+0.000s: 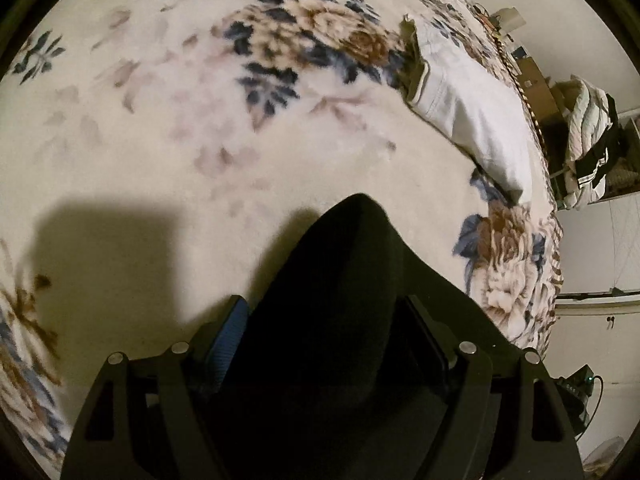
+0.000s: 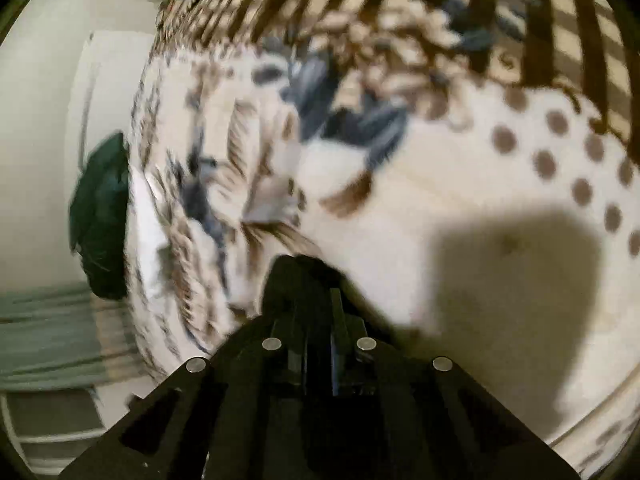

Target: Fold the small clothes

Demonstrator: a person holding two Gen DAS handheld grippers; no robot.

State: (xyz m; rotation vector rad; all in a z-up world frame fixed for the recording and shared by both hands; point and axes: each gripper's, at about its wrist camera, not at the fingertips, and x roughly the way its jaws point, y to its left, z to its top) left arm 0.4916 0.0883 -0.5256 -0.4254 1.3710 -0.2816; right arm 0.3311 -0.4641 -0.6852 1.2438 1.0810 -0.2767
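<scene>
A cream blanket (image 1: 152,152) with blue and brown flowers covers the whole work surface, apparently a bed, with pale walls and clutter past its far edge.

Starting at the left: my left gripper (image 1: 320,320) hangs steeply over the blanket with its jaws set wide, and a bulky black garment (image 1: 336,304) fills the gap between them, its rounded top poking out ahead of the fingers. The blue pad on the left finger lies against the cloth; I take that as a hold on a thick bundle, not empty jaws. Further right in the same view, a white folded garment (image 1: 472,120) lies near the blanket's far right edge, well apart from the black one.

On to my right gripper (image 2: 308,280): its jaws are pressed together, and a bit of dark cloth seems pinched at the tips, though the view is blurred and I cannot be sure what it is. Beyond it I see the blanket's dotted and striped border.

I judge I am mid-fold on the black piece, both grippers engaged. Next I should lay it flat on open blanket, keeping the edges aligned before letting go.
</scene>
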